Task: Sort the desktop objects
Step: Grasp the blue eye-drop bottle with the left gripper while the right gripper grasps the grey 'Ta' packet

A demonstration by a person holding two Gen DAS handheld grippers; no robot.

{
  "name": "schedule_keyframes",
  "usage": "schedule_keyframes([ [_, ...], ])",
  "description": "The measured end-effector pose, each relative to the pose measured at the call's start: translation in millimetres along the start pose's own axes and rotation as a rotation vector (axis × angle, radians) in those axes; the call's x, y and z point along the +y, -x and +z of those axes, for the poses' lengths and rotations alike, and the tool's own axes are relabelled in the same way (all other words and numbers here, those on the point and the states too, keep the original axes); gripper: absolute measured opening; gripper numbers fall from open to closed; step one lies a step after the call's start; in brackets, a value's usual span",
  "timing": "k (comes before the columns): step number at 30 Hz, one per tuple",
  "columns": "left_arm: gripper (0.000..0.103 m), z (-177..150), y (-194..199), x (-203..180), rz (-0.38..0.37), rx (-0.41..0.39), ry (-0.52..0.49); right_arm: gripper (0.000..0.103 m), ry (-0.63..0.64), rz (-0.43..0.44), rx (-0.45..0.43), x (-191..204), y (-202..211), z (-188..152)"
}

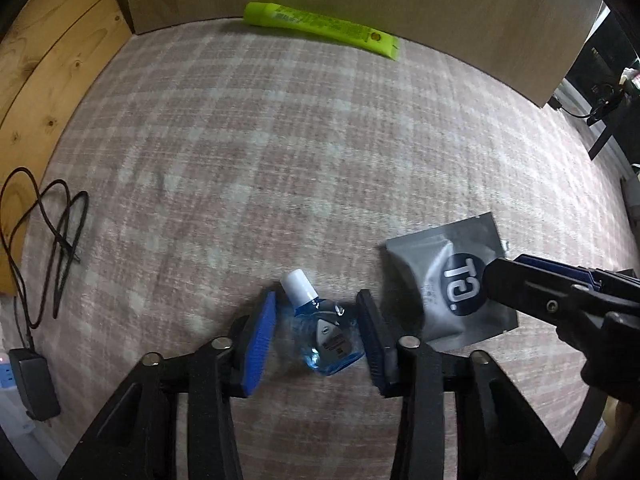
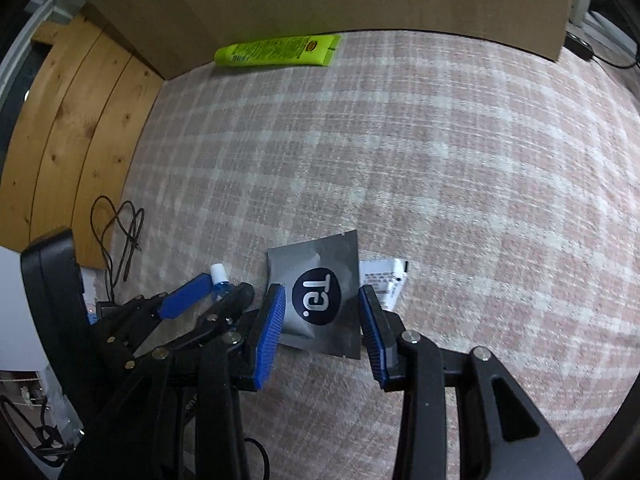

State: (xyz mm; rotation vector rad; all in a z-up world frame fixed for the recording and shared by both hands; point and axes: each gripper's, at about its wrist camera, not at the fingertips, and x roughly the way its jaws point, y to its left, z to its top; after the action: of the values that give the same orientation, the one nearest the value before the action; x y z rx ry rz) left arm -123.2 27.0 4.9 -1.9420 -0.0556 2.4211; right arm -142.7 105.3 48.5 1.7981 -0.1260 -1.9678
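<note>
Blue bottle (image 1: 326,332) lies on table (image 1: 280,160), between spread jaws of left gripper (image 1: 316,334), not yet pinched. Grey sachet (image 2: 320,300) beside it, right gripper (image 2: 322,318) jaws spread around it. Green tube (image 1: 320,30) far back, untouched. Sorting looks barely begun.

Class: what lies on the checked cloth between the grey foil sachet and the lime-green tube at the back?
Nothing: in the right wrist view only bare checked cloth stretches from the grey foil sachet to the lime-green tube.
</note>
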Motion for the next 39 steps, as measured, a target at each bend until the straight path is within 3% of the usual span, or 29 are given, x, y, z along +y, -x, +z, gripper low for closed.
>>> schedule_keyframes([
  [6,0.028,-7.2,0.7,10.4,0.023,-0.015,0.000,0.032,0.016,-0.017,0.029,7.3,-18.7,-0.6],
  [14,0.028,-16.8,1.6,20.1,0.031,-0.023,0.014,0.034,0.010,-0.017,0.015,16.1,-18.1,-2.6],
  [18,0.028,-23.1,2.2,22.1,0.029,-0.031,0.018,0.055,-0.050,-0.033,-0.009,12.8,-13.8,5.9],
  [23,0.028,-29.6,2.7,22.0,0.019,-0.036,0.019,0.056,-0.147,0.020,0.049,10.1,-26.9,17.9],
  [29,0.028,-34.7,3.1,23.3,-0.006,-0.038,0.026,0.063,-0.126,-0.042,0.063,31.5,-42.3,31.9],
  [33,0.028,-38.3,3.1,21.8,-0.018,-0.043,0.024,0.068,-0.085,-0.129,0.064,49.4,-53.6,40.9],
  [37,0.028,-40.7,3.4,24.1,-0.033,-0.040,0.031,0.068,-0.061,-0.108,0.066,61.2,-51.2,44.1],
  [39,0.028,-41.5,3.0,24.5,-0.032,-0.040,0.027,0.068,0.045,-0.169,-0.002,73.8,-35.9,51.6],
])
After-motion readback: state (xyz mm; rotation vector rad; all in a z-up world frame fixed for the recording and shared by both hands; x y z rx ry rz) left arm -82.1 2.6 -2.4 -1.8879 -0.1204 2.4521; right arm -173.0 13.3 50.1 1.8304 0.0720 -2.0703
